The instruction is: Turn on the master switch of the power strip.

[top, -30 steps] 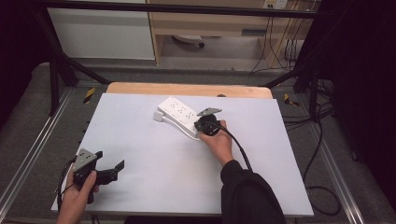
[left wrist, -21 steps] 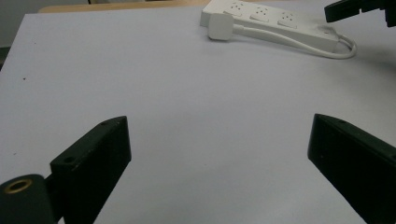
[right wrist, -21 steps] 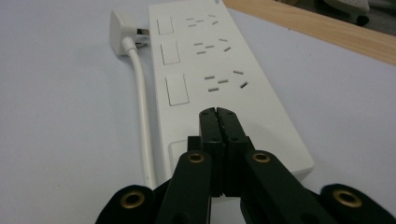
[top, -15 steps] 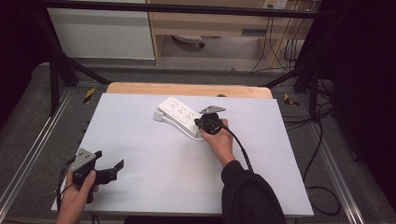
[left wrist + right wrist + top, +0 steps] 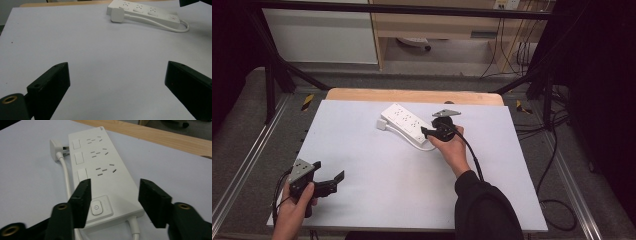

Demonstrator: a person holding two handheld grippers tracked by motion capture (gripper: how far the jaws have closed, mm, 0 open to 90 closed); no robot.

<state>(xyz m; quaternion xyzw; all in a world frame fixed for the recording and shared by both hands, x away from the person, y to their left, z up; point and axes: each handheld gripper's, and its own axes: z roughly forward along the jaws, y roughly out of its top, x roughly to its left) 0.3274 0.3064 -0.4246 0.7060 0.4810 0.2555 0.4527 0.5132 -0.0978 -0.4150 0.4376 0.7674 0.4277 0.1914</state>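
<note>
A: Right gripper [image 5: 428, 132] first. Jaws spread, and they've just been opening. In the right gripper view they straddle the near end of the white power strip [image 5: 102, 175], above the power button [image 5: 97, 208], pads not pressing on it. Gripper midpoint in that view about here: right gripper [image 5: 113, 202].

B: Holding anything?

A: No. Strip lies flat on the white tabletop [image 5: 377, 165], nothing pinched. Right hand [image 5: 453, 150] wraps the gripper body, black cable trailing back along the dark sleeve [image 5: 482, 210].

B: Left gripper?

A: Left gripper [image 5: 332, 181] sits low at the near left corner of the table, held in the left hand [image 5: 294, 210]. Jaws wide apart, bare tabletop between them. The left gripper view confirms it, gap about here: left gripper [image 5: 117, 82], nothing between.

B: Where's the strip exactly?

A: High view: power strip [image 5: 404, 121] at the far middle of the table, lying at a slant, well apart from the left gripper, right under the tips of the right one. Three socket groups with a rocker switch beside each, in a row along it.

B: Cord?

A: White cord [image 5: 65, 176] leaves the near end, runs back along the strip's side and ends in the white plug [image 5: 55, 149], which lies on the table just beside the far end. The left gripper view shows the plug [image 5: 117, 15] and the cord looping at the other end.

B: Anything else?

A: Wooden table edge [image 5: 412, 95] beyond the white surface.
</note>
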